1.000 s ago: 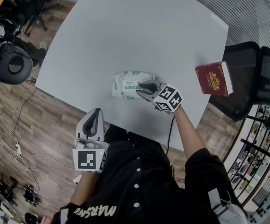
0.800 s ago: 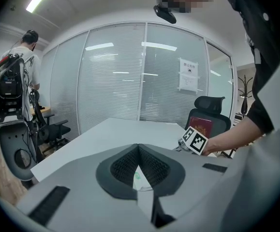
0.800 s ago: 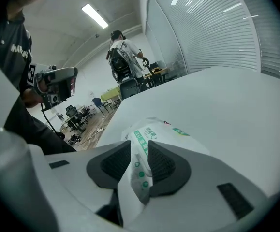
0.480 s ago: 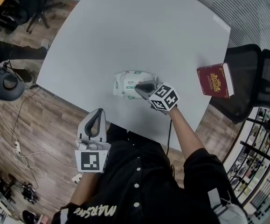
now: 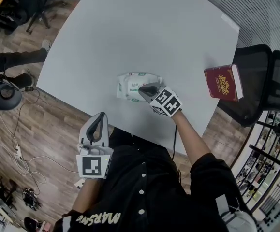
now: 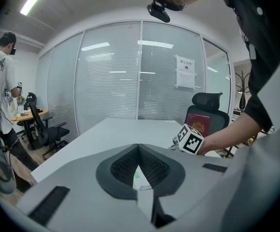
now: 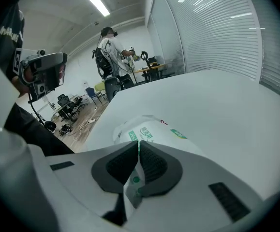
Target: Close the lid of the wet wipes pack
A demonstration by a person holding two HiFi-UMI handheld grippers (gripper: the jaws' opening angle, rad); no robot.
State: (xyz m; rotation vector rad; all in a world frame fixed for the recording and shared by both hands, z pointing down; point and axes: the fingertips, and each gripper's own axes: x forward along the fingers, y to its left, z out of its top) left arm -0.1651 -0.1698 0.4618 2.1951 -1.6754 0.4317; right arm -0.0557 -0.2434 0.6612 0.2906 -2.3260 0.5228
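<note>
The wet wipes pack (image 5: 131, 85), white with green print, lies flat near the front edge of the grey table (image 5: 144, 28). My right gripper (image 5: 141, 91) reaches in from the right and its tips sit on the pack's top, near the front right part. Its jaws have come together tip to tip, and in the right gripper view (image 7: 139, 143) nothing shows between them; the pack (image 7: 152, 128) lies just beyond. Whether the lid is down is hidden under the jaws. My left gripper (image 5: 101, 116) hangs off the table's front edge, shut and empty, also shut in its own view (image 6: 138, 146).
A dark red book (image 5: 222, 82) lies at the table's right edge, beside a black office chair (image 5: 263, 79). Wood floor with cables lies left of the table. A person stands by desks far off in the room (image 7: 110, 50).
My right gripper's jaws went from apart over the pack to shut, and it slid slightly left along the pack. The left gripper stayed where it was.
</note>
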